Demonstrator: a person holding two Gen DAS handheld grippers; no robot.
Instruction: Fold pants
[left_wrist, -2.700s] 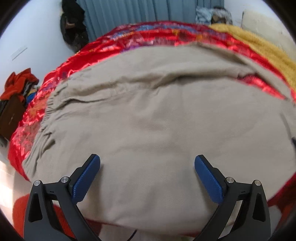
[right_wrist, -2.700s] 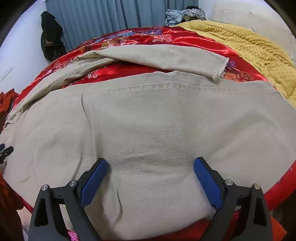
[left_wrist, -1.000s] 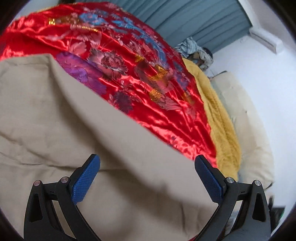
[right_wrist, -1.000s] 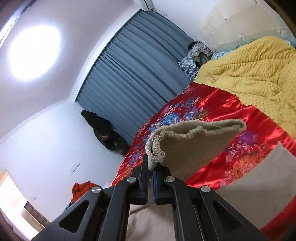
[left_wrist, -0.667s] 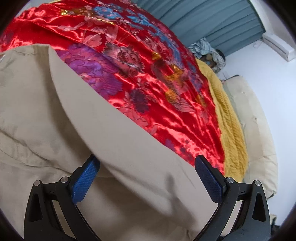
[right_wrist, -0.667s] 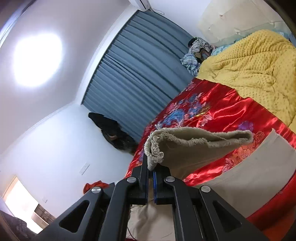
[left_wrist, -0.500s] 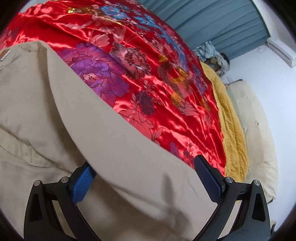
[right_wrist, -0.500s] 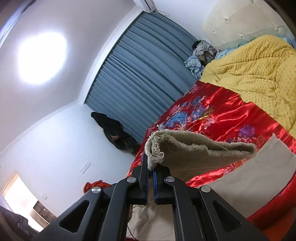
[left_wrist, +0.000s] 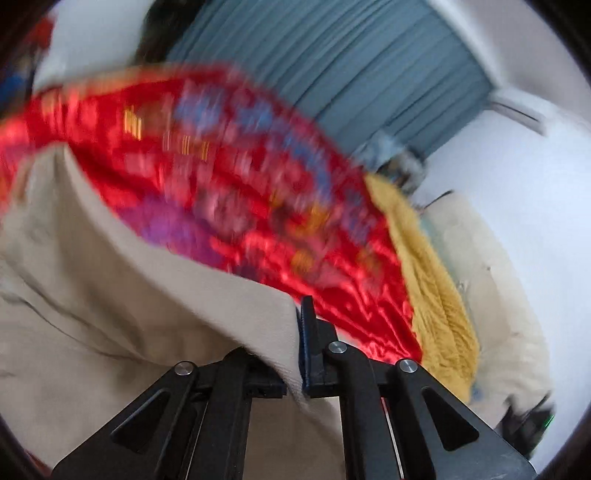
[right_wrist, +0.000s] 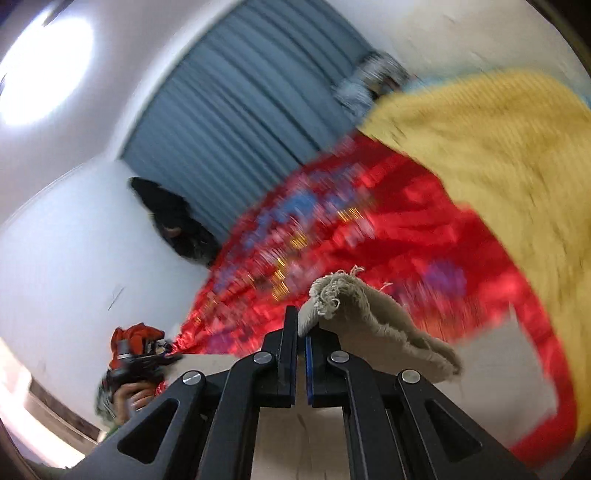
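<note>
Now pants (left_wrist: 122, 295) pinched (frayed hem) in right hand-held gripper (right_wrist: 301, 332)

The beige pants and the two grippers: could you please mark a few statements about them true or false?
1. The left gripper is shut on the beige pants. True.
2. The right gripper is wide open over the fabric. False: it is shut on the frayed hem.
3. The pants lie on a red floral satin bedspread. True.
4. The blanket beside the bedspread is green. False: it is yellow.
5. The curtain behind the bed is blue-grey. True.
</note>
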